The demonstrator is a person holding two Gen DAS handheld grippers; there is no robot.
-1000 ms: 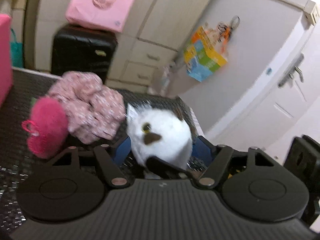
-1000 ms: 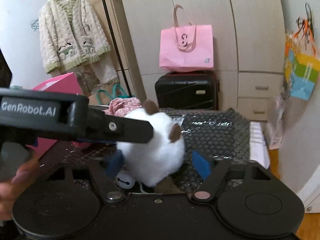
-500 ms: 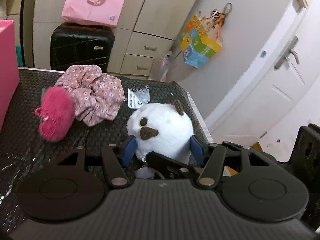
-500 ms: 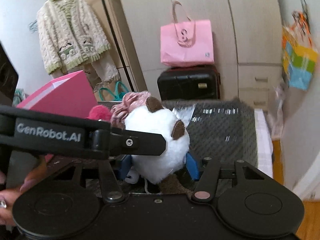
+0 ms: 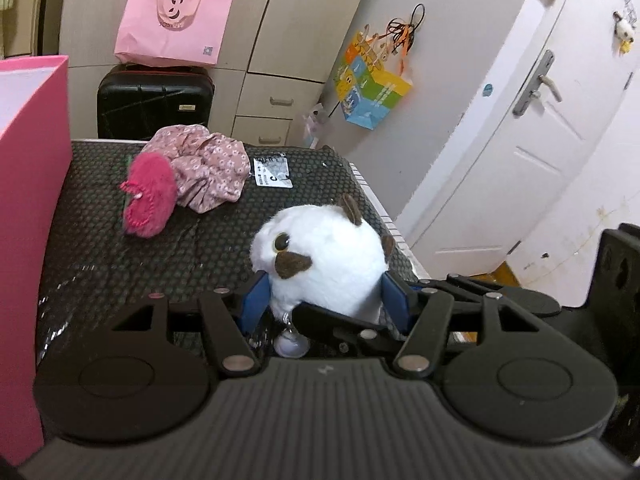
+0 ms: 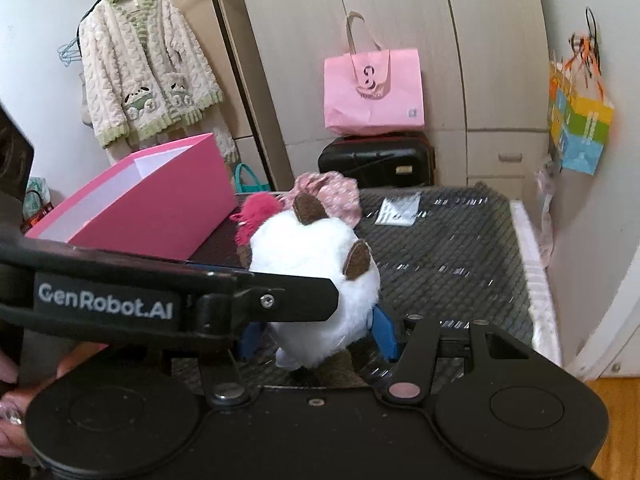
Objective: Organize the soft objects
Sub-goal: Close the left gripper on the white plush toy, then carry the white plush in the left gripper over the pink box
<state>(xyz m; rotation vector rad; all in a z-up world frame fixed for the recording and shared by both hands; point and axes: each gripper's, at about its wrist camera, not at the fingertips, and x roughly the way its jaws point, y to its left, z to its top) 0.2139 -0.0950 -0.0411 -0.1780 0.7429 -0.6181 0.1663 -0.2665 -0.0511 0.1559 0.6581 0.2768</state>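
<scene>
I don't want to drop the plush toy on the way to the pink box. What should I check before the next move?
1. Left hand-held gripper on the white plush toy: ok, both blue pads press its sides.
2. Right hand-held gripper hold: cannot tell, one pad is hidden behind the left one.
3. Pink box open on top: ok.
4. Fuzzy pink toy and floral scrunchie clear of the plush: ok, both lie farther back on the black mat.

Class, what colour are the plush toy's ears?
Brown, on the white plush toy; clearest in the right wrist view.
</scene>
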